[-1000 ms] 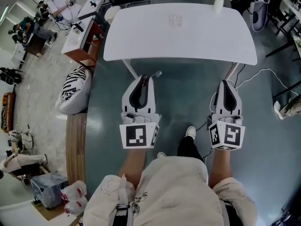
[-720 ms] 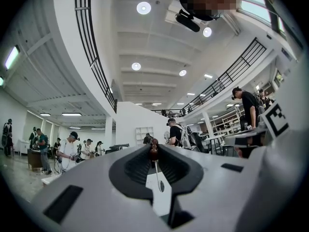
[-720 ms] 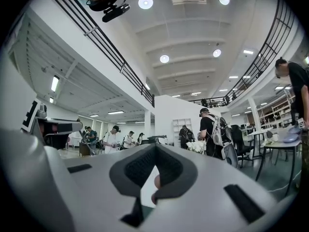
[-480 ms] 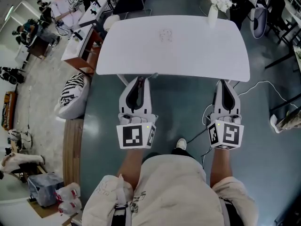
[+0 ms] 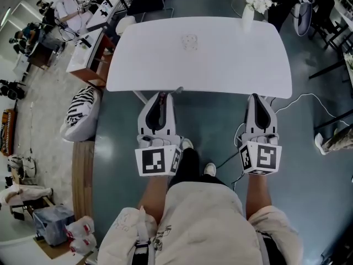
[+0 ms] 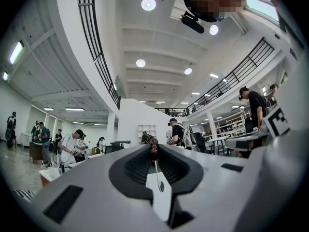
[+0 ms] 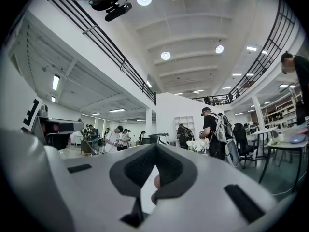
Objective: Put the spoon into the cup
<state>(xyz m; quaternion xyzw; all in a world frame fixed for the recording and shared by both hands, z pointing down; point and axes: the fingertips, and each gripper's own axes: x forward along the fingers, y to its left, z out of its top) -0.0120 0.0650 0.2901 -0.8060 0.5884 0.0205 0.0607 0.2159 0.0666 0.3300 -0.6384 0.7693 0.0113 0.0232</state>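
1. The white table (image 5: 231, 65) lies straight ahead of both pairs of jaws; its near edge sits just beyond their tips, and the grey floor (image 5: 215, 115) runs beneath them.
2. A striped cushion (image 5: 83, 106) rests on the floor well out to the left of the left jaws; desks with people stand further off that way.
3. The left gripper (image 6: 153, 146) is clamped on the spoon; the right gripper (image 7: 154, 146) has its jaws together at the tips, with no object held.
4. A white cable (image 5: 302, 90) loops over the floor to the right of the right jaws.
5. A vase of white flowers (image 5: 246, 12) stands at the table's far edge, ahead of the right jaws.
6. The clear cup (image 5: 189, 41) stands upright ahead of the left jaws and slightly to their right; bare tabletop lies between them.
7. The spoon (image 5: 177, 90) is thin-stemmed with a dark red end. It pokes out past the left jaw tips toward the table edge, well apart from the cup.
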